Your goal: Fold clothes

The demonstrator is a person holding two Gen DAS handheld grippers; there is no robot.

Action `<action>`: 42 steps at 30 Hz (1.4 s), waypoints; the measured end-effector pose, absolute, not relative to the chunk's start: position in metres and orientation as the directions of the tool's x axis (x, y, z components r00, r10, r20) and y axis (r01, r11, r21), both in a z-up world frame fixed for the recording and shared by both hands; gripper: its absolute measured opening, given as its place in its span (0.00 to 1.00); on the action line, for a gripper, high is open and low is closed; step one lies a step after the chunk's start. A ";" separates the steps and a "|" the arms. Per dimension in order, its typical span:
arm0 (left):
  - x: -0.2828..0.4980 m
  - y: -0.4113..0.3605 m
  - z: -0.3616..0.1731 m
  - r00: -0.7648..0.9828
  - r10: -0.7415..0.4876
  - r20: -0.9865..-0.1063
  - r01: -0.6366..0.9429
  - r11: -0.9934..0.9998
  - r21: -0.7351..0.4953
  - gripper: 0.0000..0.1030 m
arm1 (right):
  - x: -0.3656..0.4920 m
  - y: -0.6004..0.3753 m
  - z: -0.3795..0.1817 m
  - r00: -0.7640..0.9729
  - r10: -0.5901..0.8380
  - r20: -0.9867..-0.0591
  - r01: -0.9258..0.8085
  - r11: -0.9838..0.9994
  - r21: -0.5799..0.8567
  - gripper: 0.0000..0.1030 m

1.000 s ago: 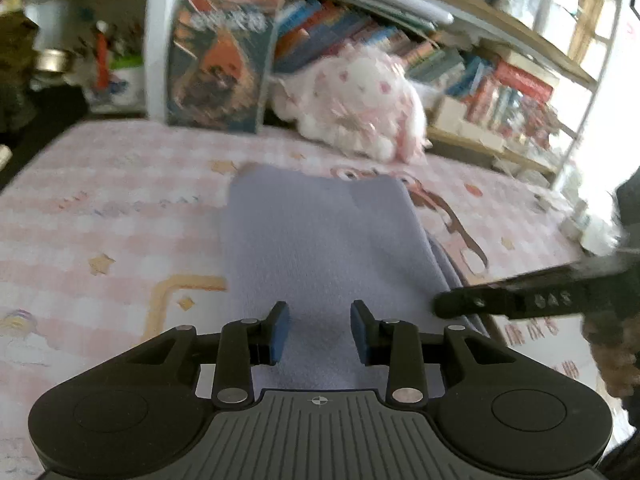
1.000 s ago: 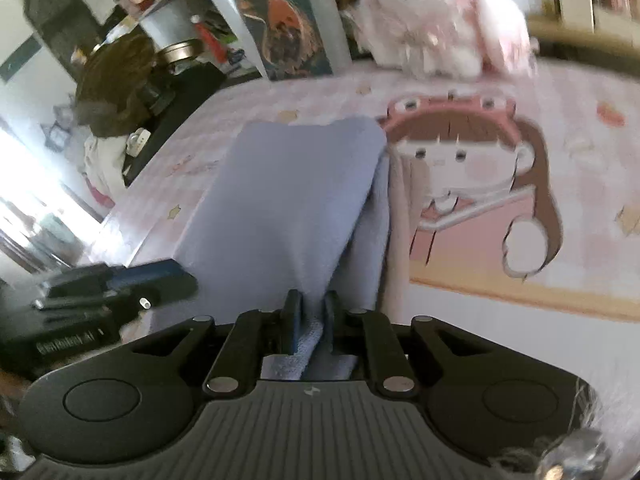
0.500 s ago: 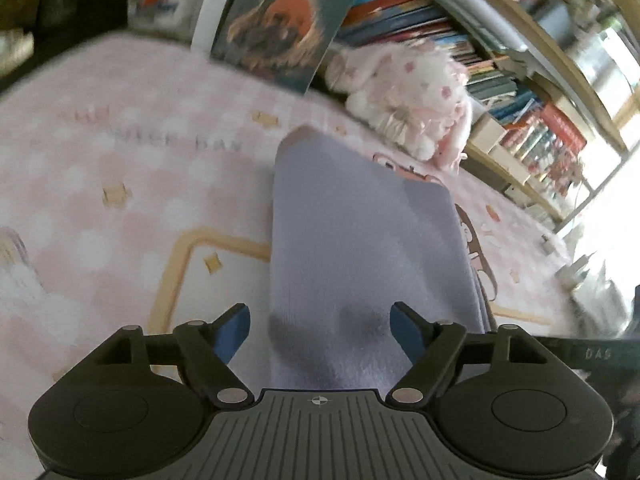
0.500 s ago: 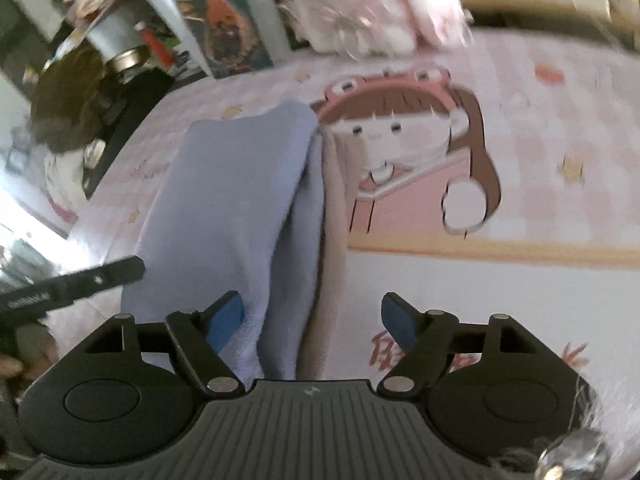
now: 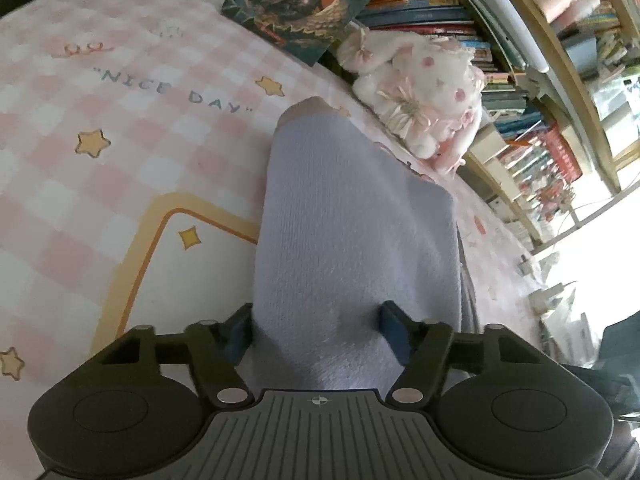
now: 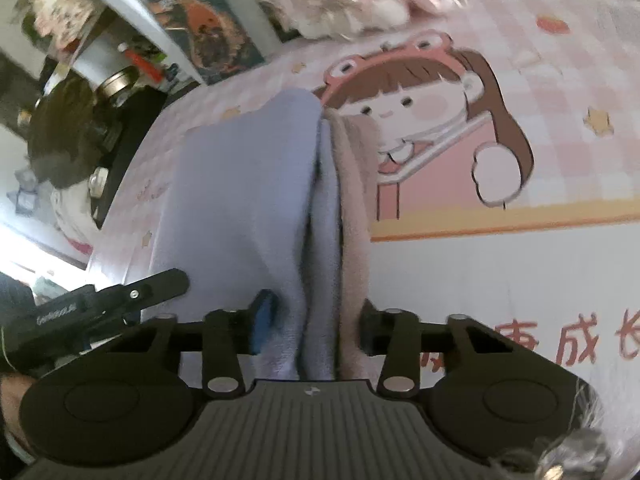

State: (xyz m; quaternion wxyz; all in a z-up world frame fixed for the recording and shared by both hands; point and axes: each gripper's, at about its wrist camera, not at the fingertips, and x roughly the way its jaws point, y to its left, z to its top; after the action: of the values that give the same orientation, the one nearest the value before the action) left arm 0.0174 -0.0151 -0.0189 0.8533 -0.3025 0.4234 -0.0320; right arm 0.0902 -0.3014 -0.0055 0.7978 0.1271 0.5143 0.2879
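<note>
Change comes first on the left side. The left gripper (image 5: 316, 330) had its fingers near together above the garment (image 5: 352, 232) one second ago; half a second ago they stood wide, and now they are apart with the near end of the cloth bulging up between them. The blue pads sit at each side of the cloth, close to it, but they do not pinch it. The right gripper (image 6: 310, 326) was clamped on the garment's edge one second ago. Half a second ago it had let go, and now its fingers are apart with the layered edge lying between them, not squeezed.

My judgement is that a fold was just laid down and released, and that both grippers now stand around the near end. This could fit a new grasp for another fold, or a last check before leaving it; the pictures do not decide.

The garment lies on the bedsheet (image 5: 120, 152), a pink check print with stars and a cartoon girl. It is a long narrow strip of pale lilac knit that runs away from the grippers toward the plush toy (image 5: 424, 92) and the bookshelf (image 5: 520, 92). Its top face is smooth. From the right wrist view, several layers show at its right edge, lilac ones and a beige-pink layer (image 6: 356, 208) beside them, so it is already folded lengthwise.
</note>
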 end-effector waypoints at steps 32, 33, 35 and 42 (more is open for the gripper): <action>0.006 -0.072 0.018 0.690 -0.219 -0.690 -0.126 0.902 -0.412 0.46 | 0.090 -0.321 0.013 0.312 0.659 -0.685 -0.535 0.717 0.447 0.27; 0.005 -0.077 0.022 0.696 -0.214 -0.685 -0.119 0.907 -0.405 0.46 | 0.087 -0.326 0.016 0.320 0.660 -0.679 -0.545 0.715 0.438 0.27; 0.004 -0.087 0.027 0.707 -0.210 -0.676 -0.110 0.910 -0.399 0.46 | 0.083 -0.335 0.021 0.337 0.664 -0.668 -0.564 0.710 0.422 0.27; 0.002 -0.119 0.035 0.721 -0.202 -0.663 -0.094 0.919 -0.382 0.46 | 0.077 -0.369 0.027 0.361 0.675 -0.643 -0.577 0.704 0.415 0.27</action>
State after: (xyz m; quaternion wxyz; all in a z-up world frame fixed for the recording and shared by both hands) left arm 0.0018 -0.1186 0.0354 0.9061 -0.1984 0.3724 -0.0297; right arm 0.0769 -0.3686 0.0269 0.8228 0.0587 0.4181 0.3805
